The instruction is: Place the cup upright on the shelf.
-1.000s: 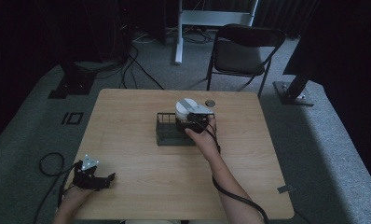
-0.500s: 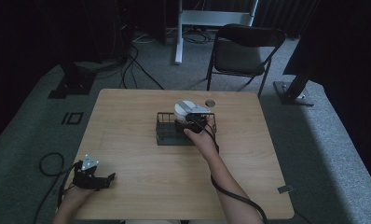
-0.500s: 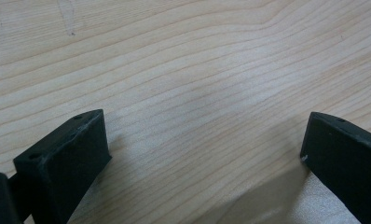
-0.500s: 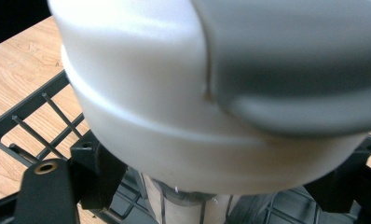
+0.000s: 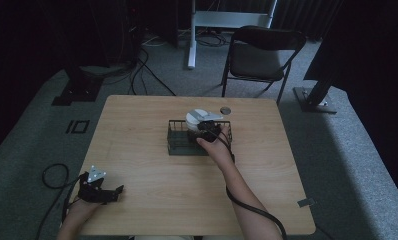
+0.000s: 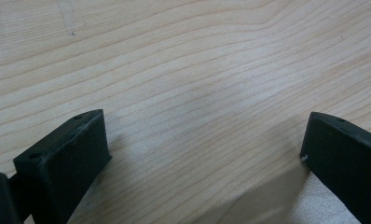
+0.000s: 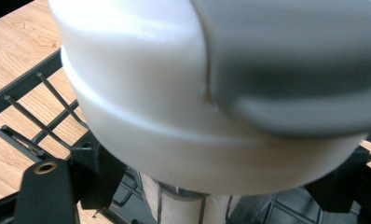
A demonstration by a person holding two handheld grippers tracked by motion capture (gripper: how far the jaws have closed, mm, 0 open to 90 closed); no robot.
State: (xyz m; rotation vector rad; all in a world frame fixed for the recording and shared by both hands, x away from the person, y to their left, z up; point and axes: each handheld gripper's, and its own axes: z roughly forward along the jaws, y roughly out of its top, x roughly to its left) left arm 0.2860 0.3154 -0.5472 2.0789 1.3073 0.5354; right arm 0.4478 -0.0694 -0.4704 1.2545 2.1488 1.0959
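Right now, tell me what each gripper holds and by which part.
The right gripper grips the white-capped bottle by its neck, just under the cap, above the black wire basket. The left gripper is open on the table, holding nothing.

White lid (image 7: 141, 93) hides the cup's body (blurred).

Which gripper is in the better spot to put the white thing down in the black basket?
The right gripper. It is already over the black wire basket, closed around the white round-topped container. The left gripper sits open near the wooden table's front-left corner, far from the basket.
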